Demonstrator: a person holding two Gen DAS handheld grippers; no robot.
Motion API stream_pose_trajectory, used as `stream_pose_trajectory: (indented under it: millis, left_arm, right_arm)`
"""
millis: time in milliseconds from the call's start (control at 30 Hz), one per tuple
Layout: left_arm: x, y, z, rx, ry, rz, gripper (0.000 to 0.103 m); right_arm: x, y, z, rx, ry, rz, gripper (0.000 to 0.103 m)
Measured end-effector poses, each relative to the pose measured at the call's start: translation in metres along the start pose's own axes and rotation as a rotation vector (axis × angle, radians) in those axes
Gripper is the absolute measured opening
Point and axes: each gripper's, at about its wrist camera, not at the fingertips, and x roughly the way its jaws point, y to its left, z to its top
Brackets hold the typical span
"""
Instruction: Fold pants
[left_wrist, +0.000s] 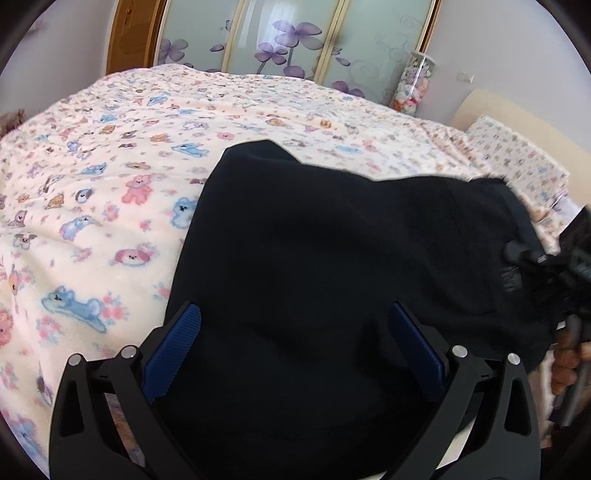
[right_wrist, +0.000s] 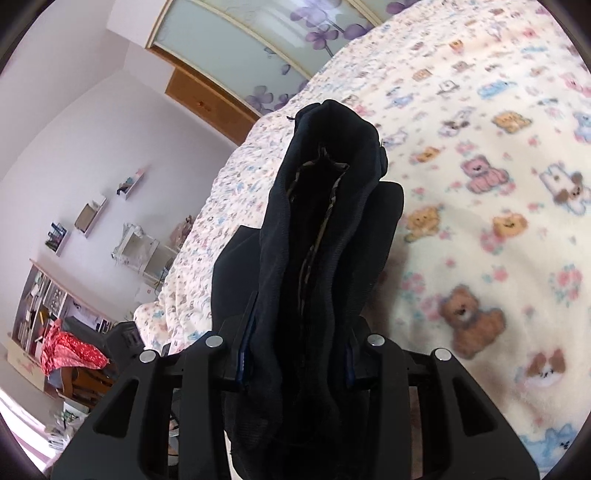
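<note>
on teddy-print bedspread (left_wrist: 110, 206), dark pants (left_wrist: 332, 258)

- No legible text, brand, number or sign in either view.
- Small patch on the pants (left_wrist: 511, 282), near the right edge of the left wrist view: too dark and blurred to read.
- Bedspread (left_wrist: 110, 206) print: cartoon animals and flowers only, no lettering.
- Shelf clutter (right_wrist: 40, 310) in the right wrist view: too small to make out any labels.
</note>
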Motion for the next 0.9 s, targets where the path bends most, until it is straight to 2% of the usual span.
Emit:
stream_pose_trajectory:
  millis: [100,167,267,333,433,533,600,733,800,867,900]
  left_arm:
    - [-0.019,0.016,0.015,-0.061,-0.008,-0.156,0.101]
    - [-0.03,0.033,0.026,-0.105,-0.033,-0.215,0.101]
    - [-0.034,0.066,0.041,-0.184,-0.038,-0.191,0.101]
    - [-0.029,0.087,0.048,-0.252,-0.015,-0.22,0.101]
    - [0.0,0.113,0.055,-0.353,0.098,-0.363,0.101]
    - [0.027,0.121,0.052,-0.403,0.185,-0.411,0.1]
    - [0.038,0.12,0.05,-0.418,0.211,-0.438,0.1]
    - [0.047,0.102,0.047,-0.396,0.255,-0.605,0.1]
    - [0.05,0.096,0.046,-0.353,0.275,-0.591,0.1]
    - [0.057,0.1,0.043,-0.382,0.292,-0.61,0.099]
    - [0.059,0.104,0.042,-0.403,0.298,-0.611,0.095]
  right_arm:
    - [0.0,-0.001,-0.001,0.003,0.001,-0.002,0.037]
    - [-0.001,0.0,-0.004,0.004,0.0,-0.004,0.037]
    - [-0.001,-0.001,-0.007,0.011,0.001,-0.007,0.037]
    - [-0.001,-0.003,-0.008,0.021,0.004,-0.009,0.038]
    - [-0.001,-0.006,-0.01,0.036,0.004,-0.009,0.038]
    - [-0.001,-0.005,-0.012,0.042,0.003,-0.011,0.038]
    - [-0.001,-0.005,-0.012,0.042,0.005,-0.01,0.038]
    - [-0.001,-0.007,-0.013,0.045,0.009,-0.013,0.038]
    - [-0.001,-0.008,-0.015,0.05,0.012,-0.014,0.038]
    - [-0.001,-0.009,-0.015,0.053,0.013,-0.014,0.038]
    - [-0.001,-0.01,-0.015,0.054,0.012,-0.012,0.038]
